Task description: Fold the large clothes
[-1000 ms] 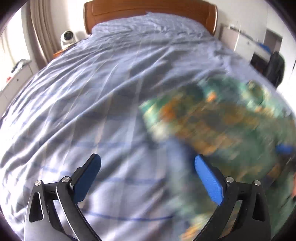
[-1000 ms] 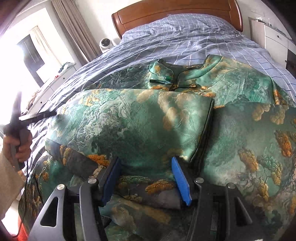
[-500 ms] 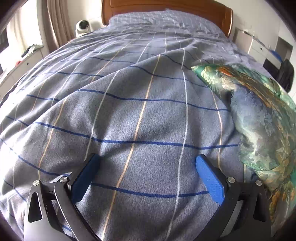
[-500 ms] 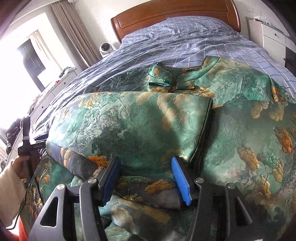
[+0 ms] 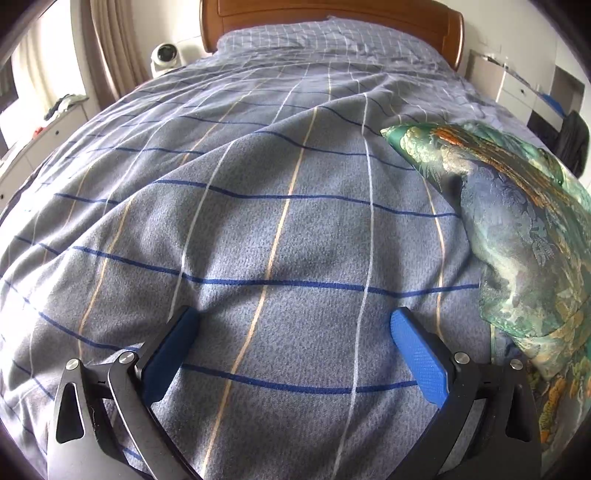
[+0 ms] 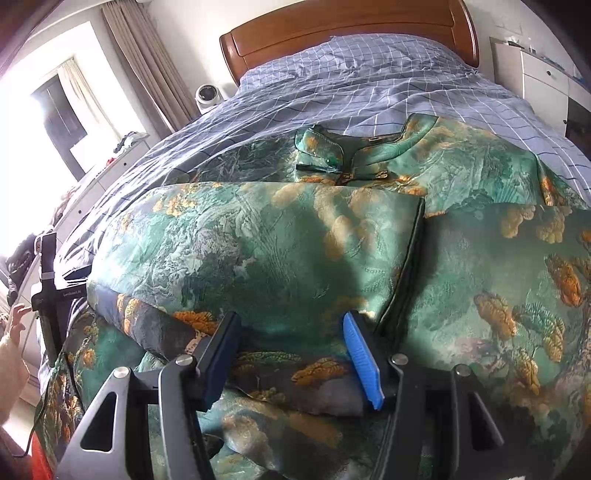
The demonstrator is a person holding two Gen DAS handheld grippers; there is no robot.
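the green brocade garment (image 6: 369,236) is lying across the checked bedcover (image 5: 258,221), one side already lying folded over its middle. the left gripper (image 5: 291,350) is now resting wide open and empty beside its edge, having let the flap go. the right gripper (image 6: 291,354) is sitting half open, jaws straddling the fold; next fold likely.

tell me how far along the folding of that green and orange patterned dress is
One fold looks done: the green and orange patterned silk dress has its lower part doubled up over the body, collar still flat toward the wooden headboard. In hand: the right gripper straddles the folded bundle's near edge, jaws apart. The left gripper is open over the blue checked bedcover, holding nothing. Further folds are left.
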